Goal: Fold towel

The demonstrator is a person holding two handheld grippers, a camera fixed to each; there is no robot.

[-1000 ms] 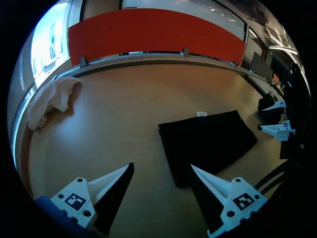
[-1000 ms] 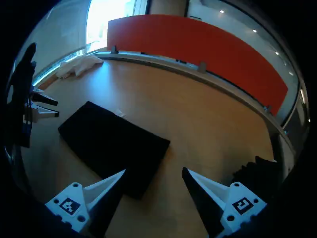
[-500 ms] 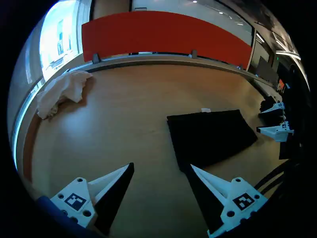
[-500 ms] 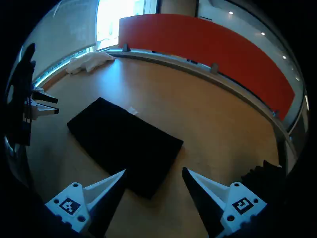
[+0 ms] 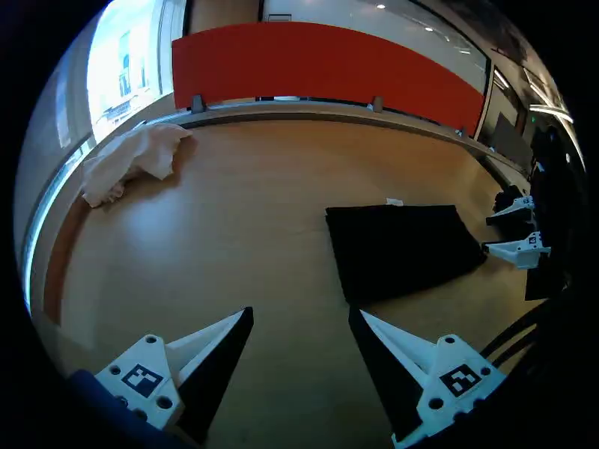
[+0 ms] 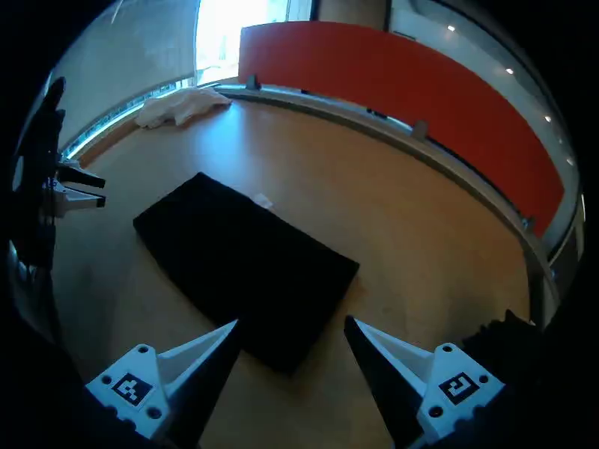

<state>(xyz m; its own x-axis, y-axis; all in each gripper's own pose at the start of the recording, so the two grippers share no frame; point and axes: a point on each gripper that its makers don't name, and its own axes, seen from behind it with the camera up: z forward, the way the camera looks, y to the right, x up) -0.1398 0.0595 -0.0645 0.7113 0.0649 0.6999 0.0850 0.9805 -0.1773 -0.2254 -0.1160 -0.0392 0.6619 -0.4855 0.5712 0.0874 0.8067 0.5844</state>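
While the black towel (image 6: 243, 266) lay flat on the wooden table (image 6: 419, 247) as a folded rectangle, its fabric was too dark to show creases or how many layers it held. A small white tag (image 6: 263, 200) sat at its far long edge, too small to make out further.

In the right gripper view, the towel's near corner ran down between the fingers of the right tool (image 6: 290, 320). The fingers were spread wide and held nothing, and whether either brushed the cloth could not be told. A dark heap (image 6: 509, 337) at the table's right edge was cut off and hard to identify. At the left rim the left tool (image 6: 103, 191) appeared small, beside the towel's short end, carried by a person's shadowed shape (image 6: 34, 172).

The left gripper view showed the towel to the right of centre, its near corner just beyond that tool's right finger (image 5: 389, 359). Its two fingers also stood well apart, gripping nothing. The right tool sat past the towel's far short end, its jaws parted.

Farther out, a pale crumpled cloth (image 5: 131, 157) lay at the table's far left corner, well apart from the towel. A red panel (image 5: 322, 63) stood along the back edge, with bright windows (image 5: 123, 67) to its left.
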